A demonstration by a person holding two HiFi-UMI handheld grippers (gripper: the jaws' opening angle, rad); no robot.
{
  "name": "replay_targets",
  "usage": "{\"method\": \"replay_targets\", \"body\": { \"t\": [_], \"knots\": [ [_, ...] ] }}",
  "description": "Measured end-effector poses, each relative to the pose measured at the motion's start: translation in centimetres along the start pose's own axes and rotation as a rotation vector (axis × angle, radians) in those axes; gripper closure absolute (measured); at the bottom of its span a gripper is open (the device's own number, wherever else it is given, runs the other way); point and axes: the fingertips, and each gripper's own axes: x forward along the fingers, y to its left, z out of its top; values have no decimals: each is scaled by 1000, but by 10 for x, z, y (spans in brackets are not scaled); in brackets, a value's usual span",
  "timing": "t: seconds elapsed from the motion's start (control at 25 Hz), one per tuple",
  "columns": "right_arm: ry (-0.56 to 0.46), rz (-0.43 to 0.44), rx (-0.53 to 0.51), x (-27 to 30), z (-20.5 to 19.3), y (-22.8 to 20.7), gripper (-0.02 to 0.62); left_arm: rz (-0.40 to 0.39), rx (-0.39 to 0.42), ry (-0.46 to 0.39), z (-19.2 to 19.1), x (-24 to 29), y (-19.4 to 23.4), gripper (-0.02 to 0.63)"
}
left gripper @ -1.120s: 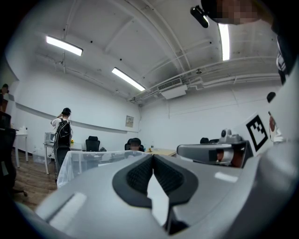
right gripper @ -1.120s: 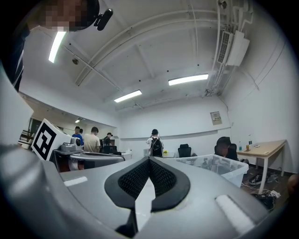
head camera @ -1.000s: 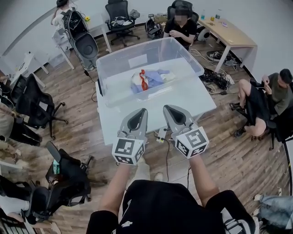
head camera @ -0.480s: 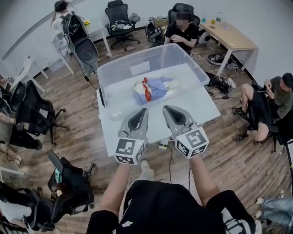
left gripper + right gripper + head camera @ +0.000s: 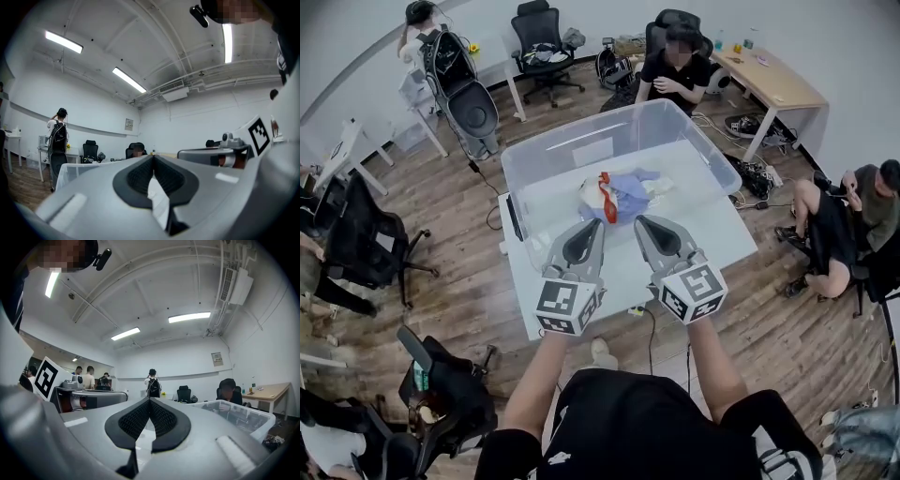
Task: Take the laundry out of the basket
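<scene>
White rectangular table (image 5: pixel 727 239) is in front of you, with the clear plastic storage-bin basket (image 5: pixel 546 159) on top of it. The laundry, a crumpled bundle of pale blue, white and red cloth (image 5: pixel 622 194), lies on the basket floor, roughly centred and closer to your side. Your left gripper (image 5: pixel 594 228) and right gripper (image 5: pixel 641 223) hover side by side, level, tips pointing at the basket's near wall just short of the bundle. Both jaw pairs are pressed together, tips meeting, nothing between them.
</scene>
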Motion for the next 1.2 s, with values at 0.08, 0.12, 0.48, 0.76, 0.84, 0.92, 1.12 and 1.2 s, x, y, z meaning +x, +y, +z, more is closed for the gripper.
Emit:
{"method": "replay_targets", "body": {
  "t": [0.08,0.12,0.48,0.76,0.84,0.92,1.12,1.2],
  "knots": [
    [0,-2,-5,11,2,1,597,-5,4,-6,3,3,9,598],
    [-1,-1,-10,16,3,3,597,-4,4,-11,5,4,16,598],
    [9,-42,-45,57,5,4,597,5,-18,-42,11,11,65,598],
    [17,-54,-58,84,1,5,597,-19,-31,-49,8,21,88,598],
    [20,-66,-62,91,-1,3,597,-20,-39,-48,5,24,95,598],
    [23,-82,-66,96,-3,-2,597,-14,-55,-49,3,26,103,598],
    [36,-94,-73,109,-1,-12,597,-7,-81,-49,1,36,114,598],
    [38,-91,-76,113,-1,-17,597,-6,-82,-46,1,40,116,598]
  ]
}}
